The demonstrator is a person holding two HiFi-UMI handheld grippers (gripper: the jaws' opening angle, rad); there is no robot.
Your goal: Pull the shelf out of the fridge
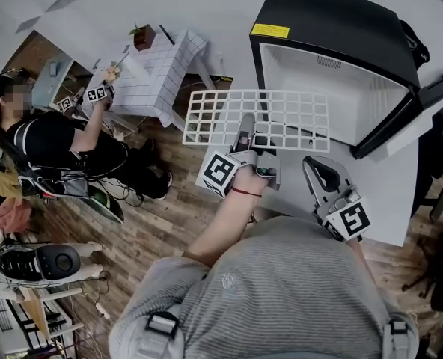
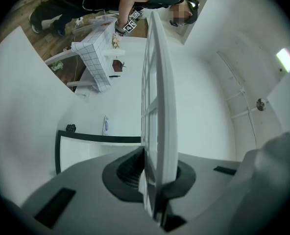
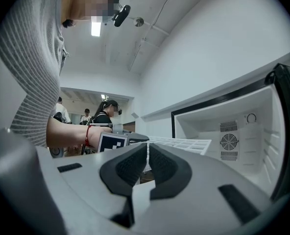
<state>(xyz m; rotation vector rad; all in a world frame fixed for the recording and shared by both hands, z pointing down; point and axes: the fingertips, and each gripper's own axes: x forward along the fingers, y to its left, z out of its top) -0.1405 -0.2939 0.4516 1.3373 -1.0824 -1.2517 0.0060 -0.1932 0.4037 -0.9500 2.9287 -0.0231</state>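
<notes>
Head cam: steep down, above fridge [image 1: 326, 28]. Gripper cams: close along jaws. All share shelf [image 1: 296, 118].

**No print can be read**

A small yellow rectangular label [image 1: 271, 31] lies on top of the black-cased mini fridge [image 1: 334, 21], its print too fine to read. The white cube [image 1: 220, 172] on the left gripper [image 1: 247, 124] and the white cube [image 1: 352, 219] on the right gripper [image 1: 315, 167] carry black-and-white square markers: patterns only, with no letters or digits. A tiny blue-and-white sticker [image 2: 106, 126] is also illegible.
</notes>
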